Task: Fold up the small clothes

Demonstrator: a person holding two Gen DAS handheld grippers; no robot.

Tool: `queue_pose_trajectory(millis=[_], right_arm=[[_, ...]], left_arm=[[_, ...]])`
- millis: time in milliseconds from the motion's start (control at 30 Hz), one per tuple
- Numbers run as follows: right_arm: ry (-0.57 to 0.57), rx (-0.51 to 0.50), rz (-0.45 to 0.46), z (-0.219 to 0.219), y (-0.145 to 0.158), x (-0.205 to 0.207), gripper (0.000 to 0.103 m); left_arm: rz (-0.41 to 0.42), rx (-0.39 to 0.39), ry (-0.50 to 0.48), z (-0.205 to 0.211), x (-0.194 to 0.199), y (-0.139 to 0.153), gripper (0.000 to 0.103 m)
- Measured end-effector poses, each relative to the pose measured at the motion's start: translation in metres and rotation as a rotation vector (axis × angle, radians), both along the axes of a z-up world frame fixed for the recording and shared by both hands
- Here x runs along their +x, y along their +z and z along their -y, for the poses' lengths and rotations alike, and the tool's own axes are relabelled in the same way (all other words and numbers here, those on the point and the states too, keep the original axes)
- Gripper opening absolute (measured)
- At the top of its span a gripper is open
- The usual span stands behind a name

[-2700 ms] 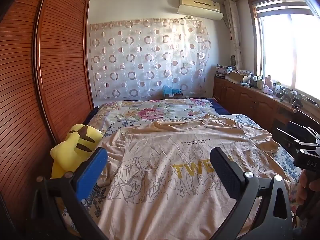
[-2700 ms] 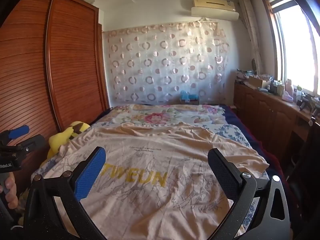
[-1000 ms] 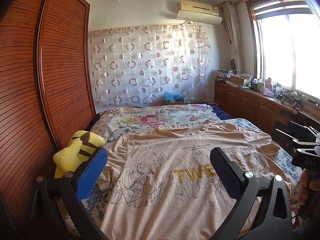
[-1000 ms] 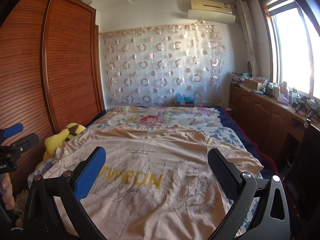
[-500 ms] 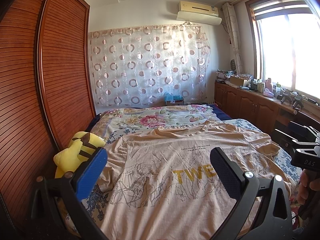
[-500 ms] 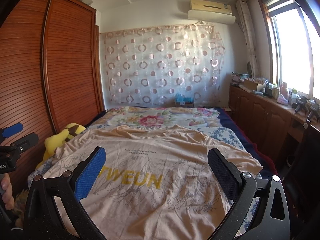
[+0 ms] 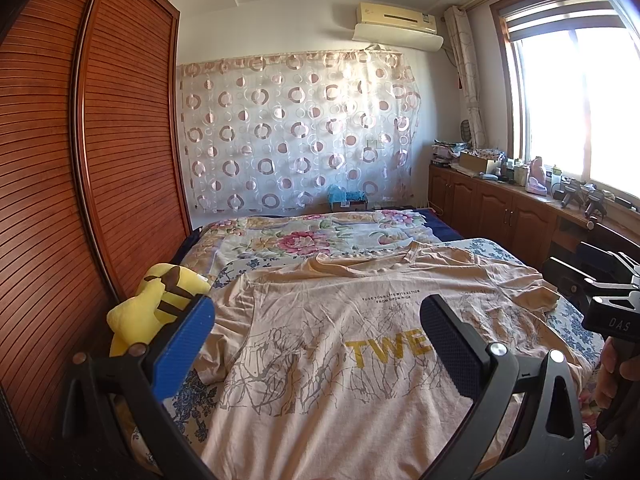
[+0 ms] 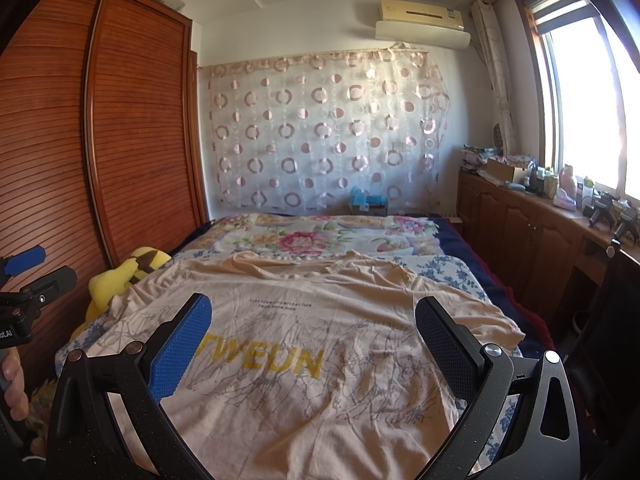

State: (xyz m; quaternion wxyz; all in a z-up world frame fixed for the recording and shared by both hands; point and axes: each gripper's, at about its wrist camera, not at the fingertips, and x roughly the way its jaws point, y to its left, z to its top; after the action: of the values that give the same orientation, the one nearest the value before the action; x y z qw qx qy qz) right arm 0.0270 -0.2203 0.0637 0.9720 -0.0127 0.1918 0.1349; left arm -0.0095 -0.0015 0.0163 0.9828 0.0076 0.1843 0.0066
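A beige T-shirt point(image 7: 340, 320) with yellow lettering and grey line drawings lies spread flat, front up, on the bed; it also shows in the right wrist view point(image 8: 312, 320). Its collar points to the far end and its hem is nearest me. My left gripper point(image 7: 316, 332) is open and empty, held above the shirt's near left part. My right gripper point(image 8: 312, 332) is open and empty above the shirt's near right part. Each gripper shows at the edge of the other's view.
A yellow plush toy point(image 7: 156, 304) lies at the bed's left edge beside the wooden wardrobe point(image 7: 80, 180). A floral bedspread point(image 7: 312, 236) covers the far bed. Wooden cabinets point(image 7: 500, 208) with clutter run along the right under the window.
Both grippers have lifted and drawn back slightly since 2.7 s ago, so more of the room shows. In the last second almost nothing has moved. The shirt lies unchanged.
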Motion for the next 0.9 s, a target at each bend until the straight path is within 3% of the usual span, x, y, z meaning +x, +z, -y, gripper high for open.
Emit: queue_pose_trajectory(millis=[233, 467, 900], right_arm=[[-0.001, -0.007, -0.005, 0.015, 0.008, 0.008, 0.103], [0.022, -0.015, -0.045, 0.022, -0.002, 0.022, 0.103], [0.164, -0.105, -0.130, -0.015, -0.036, 0.066, 0.103]], left_arm=[[-0.020, -0.001, 0.004, 0.000, 0.006, 0.001, 0.103], [-0.077, -0.001, 0.006, -0.010, 0.029, -0.028, 0.103], [-0.151, 0.026, 0.007, -0.031, 0.091, -0.062, 0.103]])
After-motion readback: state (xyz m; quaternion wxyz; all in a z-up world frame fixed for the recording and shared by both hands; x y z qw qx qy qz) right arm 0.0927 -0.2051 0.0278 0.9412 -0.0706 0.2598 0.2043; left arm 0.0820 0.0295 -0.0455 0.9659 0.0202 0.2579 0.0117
